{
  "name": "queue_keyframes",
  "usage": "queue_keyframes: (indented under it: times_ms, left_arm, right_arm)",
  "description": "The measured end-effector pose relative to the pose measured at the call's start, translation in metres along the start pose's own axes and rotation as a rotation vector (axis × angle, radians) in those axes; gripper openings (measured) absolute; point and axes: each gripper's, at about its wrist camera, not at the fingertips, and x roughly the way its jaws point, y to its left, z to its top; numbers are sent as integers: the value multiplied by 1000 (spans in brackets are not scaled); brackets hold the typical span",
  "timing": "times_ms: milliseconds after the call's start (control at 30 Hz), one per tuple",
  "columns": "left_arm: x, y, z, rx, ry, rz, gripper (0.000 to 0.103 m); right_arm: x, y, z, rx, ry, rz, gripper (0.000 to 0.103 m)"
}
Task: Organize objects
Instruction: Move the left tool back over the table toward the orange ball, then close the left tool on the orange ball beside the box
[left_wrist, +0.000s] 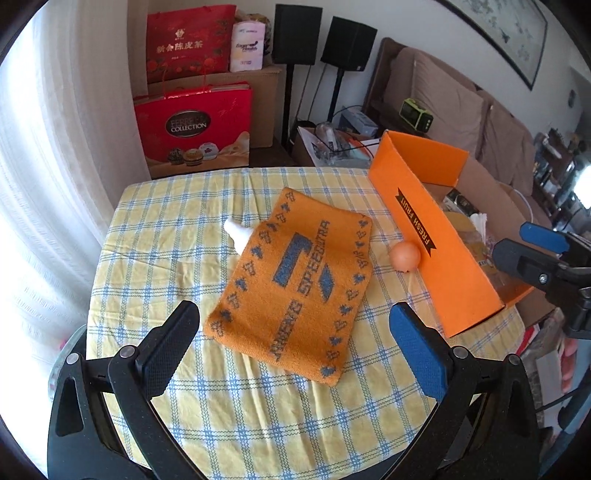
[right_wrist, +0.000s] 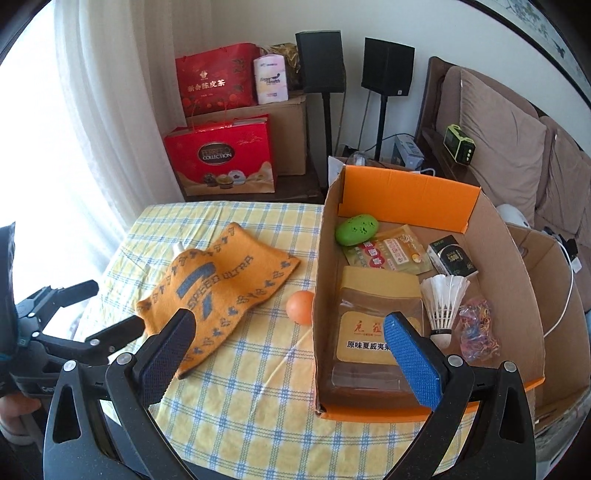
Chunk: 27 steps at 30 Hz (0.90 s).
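Both units are empty and spread wide above the bench (left_wrist: 177, 236). The left hand-held gripper (left_wrist: 295, 332) faces the orange knitted cloth (left_wrist: 295, 280), which lies directly ahead of and below its fingertips, flat on the checked cover. The cloth's long axis runs from the near edge, just ahead of the gripper, away and slightly left, toward a white object (left_wrist: 236, 230) partly covered by the cloth's far end; its identity cannot be settled from these views, though it resembles a bottle neck. The small orange ball (right_wrist: 301, 307) rests ahead of the right hand-held gripper (right_wrist: 288, 339), between its fingers in line of sight, touching or just beside the outer wall of the orange cardboard box (right_wrist: 406, 199). That box lies ahead and to the right of the right unit and already contains a green oval case (right_wrist: 356, 229), a shuttlecock (right_wrist: 443, 302), packets and a bundle of rubber bands (right_wrist: 478, 328). Judgement: the ball is the nearer target for the right unit and requires only a short forward reach; the cloth falls to the left unit, which should close across its short axis at the near edge.
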Motion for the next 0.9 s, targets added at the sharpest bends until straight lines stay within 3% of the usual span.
queue_keyframes:
  times_ms: [233,433,500,600,667,900]
  left_arm:
    - [25,-17,3,46,-19,-47,101]
    - [49,-40,19,105,-25,-135,88]
    - [59,-49,24,136,-18,-160,79]
    - [77,-62,29,194,15,-234,70]
    - [87,-71,31,260,36,-293,70]
    - [108,-101,32,471,80,-298,67]
  right_arm:
    - [-6,-12,-1,13,-5,5,103]
    - [-13,-36,-2,74,-9,29,102]
    - [-14,-43,-3,85,-10,35,102]
    - [-15,-53,-5,90,-10,30,102]
    - [-16,-58,-7,94,-10,28,102]
    - [-15,-73,-10,101,-7,10,102]
